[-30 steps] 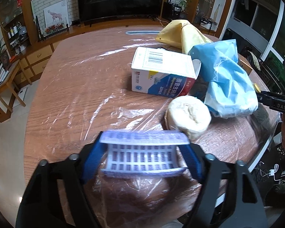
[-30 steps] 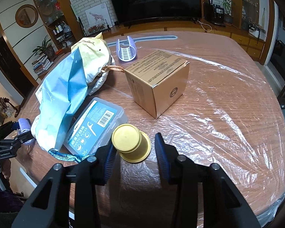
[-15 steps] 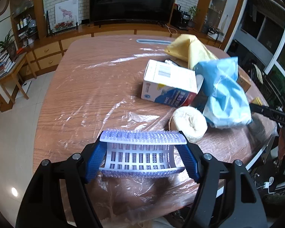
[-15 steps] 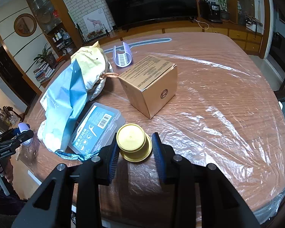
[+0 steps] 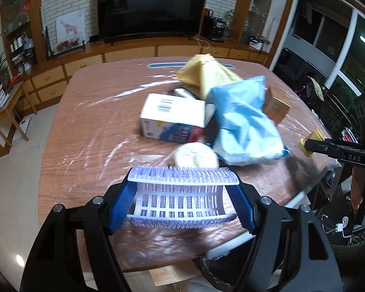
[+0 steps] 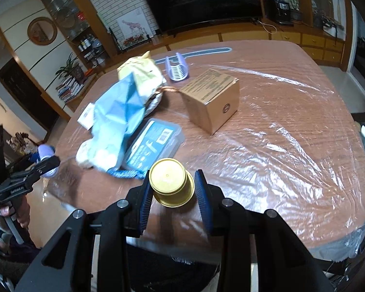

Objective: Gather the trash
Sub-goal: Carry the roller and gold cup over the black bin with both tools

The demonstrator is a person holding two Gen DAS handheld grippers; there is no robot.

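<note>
While left gripper (image 5: 182, 202) clamps lilac brush (image 5: 182, 196) and right gripper (image 6: 174, 189) gold cup (image 6: 170, 182), boxes, bags remain ahead on tabletop (image 6: 279, 126)

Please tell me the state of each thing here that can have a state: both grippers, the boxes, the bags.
Left gripper: shut on purple brush.
Right gripper: shut on gold cup, upside down.
Cardboard box: closed, on the table.
Clear case: closed, lying flat.
Blue bag: crumpled.
Yellow bag: crumpled.
</note>
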